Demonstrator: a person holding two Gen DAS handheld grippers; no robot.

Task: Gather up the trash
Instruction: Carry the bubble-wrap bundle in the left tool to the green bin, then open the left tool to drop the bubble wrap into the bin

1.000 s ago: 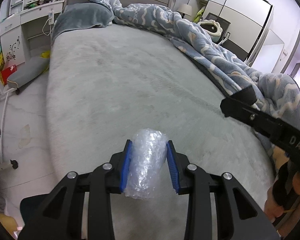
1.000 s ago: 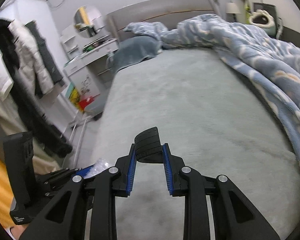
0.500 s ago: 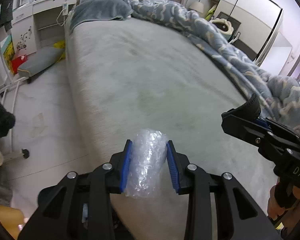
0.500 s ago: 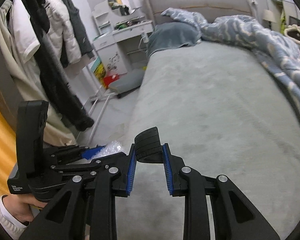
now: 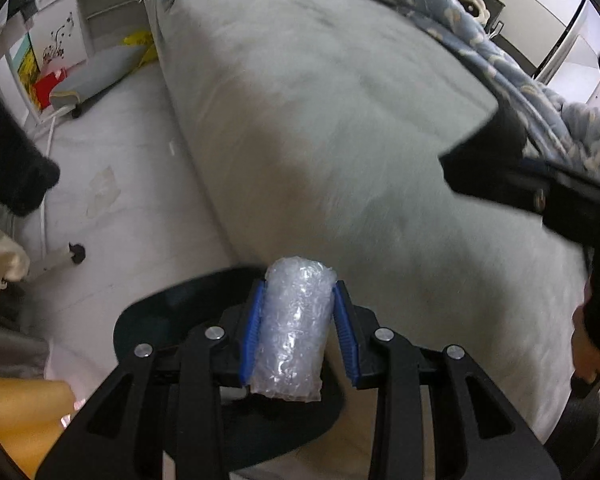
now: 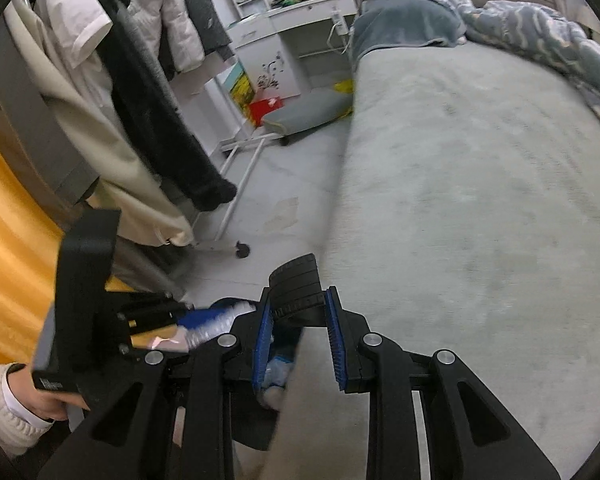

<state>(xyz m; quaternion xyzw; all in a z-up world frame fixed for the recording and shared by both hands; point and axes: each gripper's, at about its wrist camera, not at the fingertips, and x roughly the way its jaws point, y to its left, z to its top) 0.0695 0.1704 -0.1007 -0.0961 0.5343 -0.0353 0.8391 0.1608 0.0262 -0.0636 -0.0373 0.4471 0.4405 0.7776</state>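
Note:
My left gripper [image 5: 298, 300] is shut on a roll of clear bubble wrap [image 5: 294, 328] and holds it over a dark bin [image 5: 160, 320] that stands on the floor at the bed's corner. My right gripper [image 6: 298, 308] is shut on a black ribbed piece [image 6: 296, 290] and hangs over the bed's edge. The left gripper [image 6: 204, 320] with the bubble wrap shows at lower left in the right wrist view. The bin [image 6: 276, 364] below holds some pale trash. The right gripper's body [image 5: 540, 196] shows at the right in the left wrist view.
The grey bed [image 5: 340, 120] fills the middle, with a blue patterned duvet [image 5: 500, 40] along its far side. A clothes rack with coats [image 6: 140, 100], a white dresser [image 6: 292, 40] and a grey cushion [image 6: 308, 108] stand left of the bed.
Both grippers have pulled back from over the bed toward its near left corner. The dark bin has come into view under the left gripper. Both stay shut on their loads.

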